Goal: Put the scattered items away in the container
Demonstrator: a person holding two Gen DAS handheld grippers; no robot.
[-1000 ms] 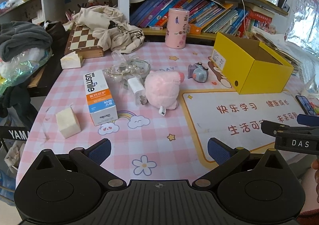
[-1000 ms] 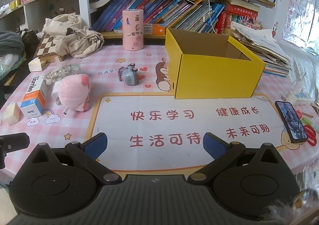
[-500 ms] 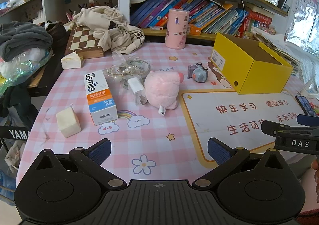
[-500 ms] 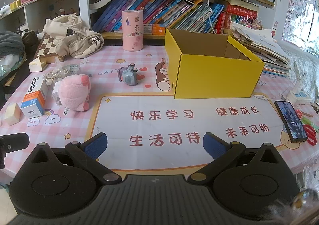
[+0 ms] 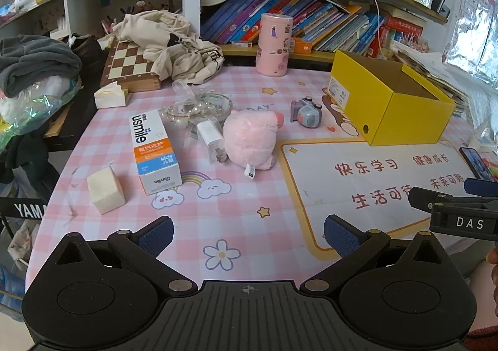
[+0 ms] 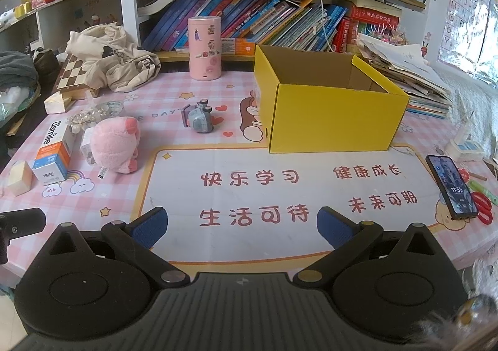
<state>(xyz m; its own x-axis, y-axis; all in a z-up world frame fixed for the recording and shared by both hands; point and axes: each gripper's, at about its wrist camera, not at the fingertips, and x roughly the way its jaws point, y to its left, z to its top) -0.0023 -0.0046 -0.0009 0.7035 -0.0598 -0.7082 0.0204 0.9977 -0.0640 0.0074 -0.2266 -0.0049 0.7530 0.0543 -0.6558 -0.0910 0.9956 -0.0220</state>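
An open yellow cardboard box (image 5: 386,108) (image 6: 330,120) stands at the table's right, and nothing shows inside it. Left of it lie a grey toy camera (image 5: 306,114) (image 6: 199,120), a pink plush pig (image 5: 252,139) (image 6: 115,142), a white charger plug (image 5: 211,141), a usmile toothpaste box (image 5: 154,148) (image 6: 54,148), a cream block (image 5: 105,194) (image 6: 19,178) and a bead string in clear wrap (image 5: 193,108). My left gripper (image 5: 247,234) hovers open near the front edge. My right gripper (image 6: 239,226) is open over the white mat.
A pink cylinder tin (image 5: 275,44) (image 6: 205,47), a chessboard (image 5: 130,63) under a beige cloth (image 5: 168,43), and bookshelves line the back. A phone (image 6: 453,186) lies at the right edge beside red scissors (image 6: 482,204). Clothes and bags pile at the left.
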